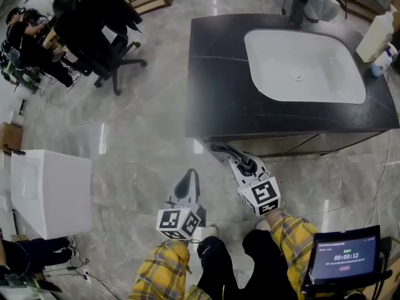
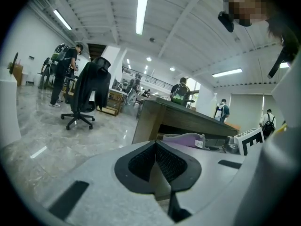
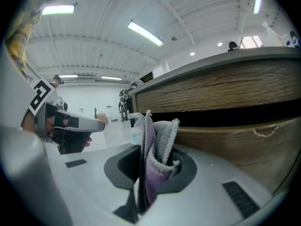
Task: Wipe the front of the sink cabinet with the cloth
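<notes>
The sink cabinet point(image 1: 294, 144) stands ahead of you under a dark countertop point(image 1: 219, 74) with a white basin point(image 1: 300, 67) set into it. A pale bottle point(image 1: 375, 36) stands at the counter's far right corner. Off to your left, well apart from the cabinet, is an office chair point(image 1: 103, 36) draped in dark fabric. Nearer you on that side a white box point(image 1: 50, 192) sits on the marble floor point(image 1: 137, 136). A screen point(image 1: 344, 258) showing a timer is by your right leg.

Your right gripper point(image 1: 232, 155) has its jaws clamped on the cloth point(image 3: 162, 135). The cloth is a grey and lilac bundle that sticks up from between the jaws. In the right gripper view the wood-grain front of the cabinet fills the frame just behind the cloth, with a dark gap between its upper and lower panels. In the head view the cloth sits low by the front's left corner. Whether it actually touches the wood is hard to tell from here.

Your left gripper point(image 1: 189, 180) hangs beside the right one, left of the cabinet corner. Its jaws are pressed together with nothing between them.
</notes>
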`<act>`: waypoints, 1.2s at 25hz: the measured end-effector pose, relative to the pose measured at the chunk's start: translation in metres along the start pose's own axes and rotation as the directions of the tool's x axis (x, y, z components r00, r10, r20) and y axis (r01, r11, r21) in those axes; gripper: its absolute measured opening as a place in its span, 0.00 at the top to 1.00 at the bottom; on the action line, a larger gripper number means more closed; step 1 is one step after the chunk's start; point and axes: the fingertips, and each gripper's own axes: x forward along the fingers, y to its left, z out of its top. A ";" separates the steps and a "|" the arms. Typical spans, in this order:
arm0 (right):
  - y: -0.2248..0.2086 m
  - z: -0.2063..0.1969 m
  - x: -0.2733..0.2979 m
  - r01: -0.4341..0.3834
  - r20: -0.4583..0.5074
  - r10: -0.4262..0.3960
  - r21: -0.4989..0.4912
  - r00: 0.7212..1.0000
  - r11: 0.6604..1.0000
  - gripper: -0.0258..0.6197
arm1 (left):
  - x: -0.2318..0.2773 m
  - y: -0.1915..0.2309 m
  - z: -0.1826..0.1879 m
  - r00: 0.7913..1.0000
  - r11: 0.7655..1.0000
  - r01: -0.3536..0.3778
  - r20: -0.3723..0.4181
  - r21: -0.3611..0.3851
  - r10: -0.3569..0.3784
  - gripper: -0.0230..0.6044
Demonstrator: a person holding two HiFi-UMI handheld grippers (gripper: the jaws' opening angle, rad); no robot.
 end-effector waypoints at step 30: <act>-0.184 -0.010 -0.147 0.256 0.027 -0.259 0.087 0.966 0.963 0.89 | 0.110 -0.195 -0.031 0.963 0.963 0.266 -0.065 0.045 -0.263 0.95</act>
